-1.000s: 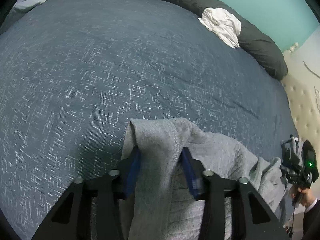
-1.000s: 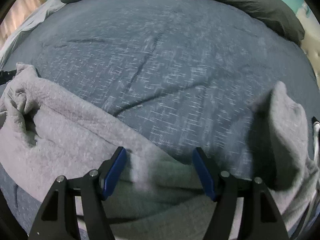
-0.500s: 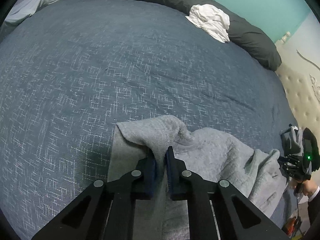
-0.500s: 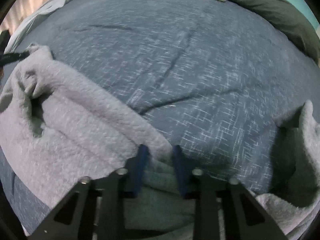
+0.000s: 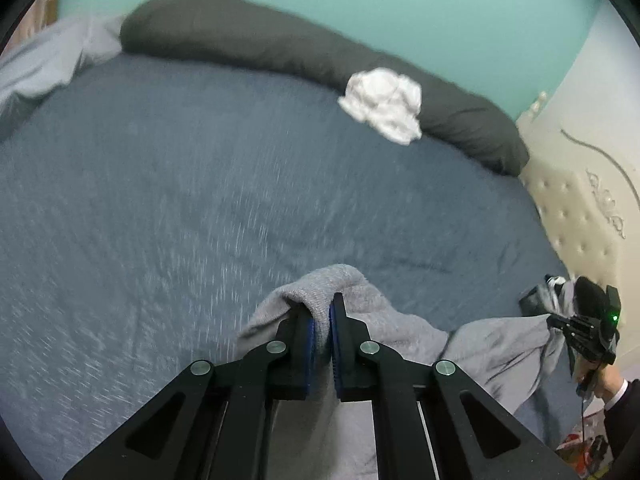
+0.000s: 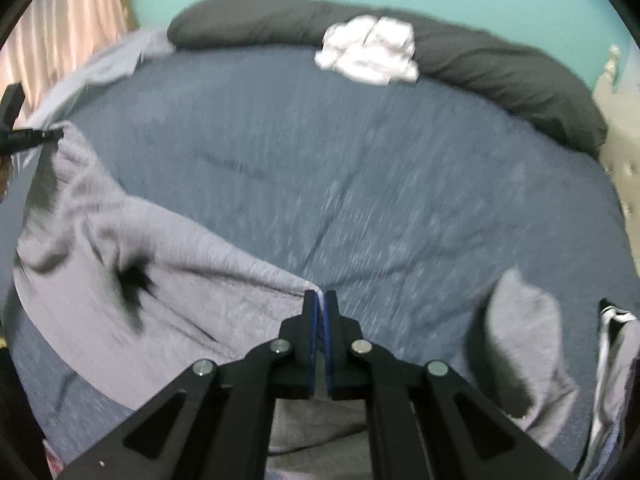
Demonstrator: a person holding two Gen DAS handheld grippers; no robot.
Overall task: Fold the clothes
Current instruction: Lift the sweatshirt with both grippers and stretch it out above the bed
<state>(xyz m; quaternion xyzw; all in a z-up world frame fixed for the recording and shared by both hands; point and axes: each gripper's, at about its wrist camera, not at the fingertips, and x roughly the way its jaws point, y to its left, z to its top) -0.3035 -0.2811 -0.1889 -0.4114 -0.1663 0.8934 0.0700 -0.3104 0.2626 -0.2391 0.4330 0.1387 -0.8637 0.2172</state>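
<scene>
- Grey garment [image 5: 404, 344]: draped at the near edge of the blue bedspread [image 5: 168, 208], its long axis running side to side between the two grippers (a loose part hangs further right in the right wrist view).
- Left gripper [image 5: 321, 312]: jaws have just been closing and now pinch a bunched fold of the garment, which humps over the fingertips; it points steeply down at the bed.
- Right gripper [image 6: 321, 300]: jaws have just been closing and stand almost together on a thin edge of the garment, the cloth trailing off to the left toward the other gripper; it too tilts downward.
- Governing relation: each hand grips one end of the same edge, so neither is nearer; the open bedspread lies ahead of both, toward the dark bolster [image 6: 480, 64] and white cloth [image 6: 370, 54], and the spreading probably goes that way.
</scene>
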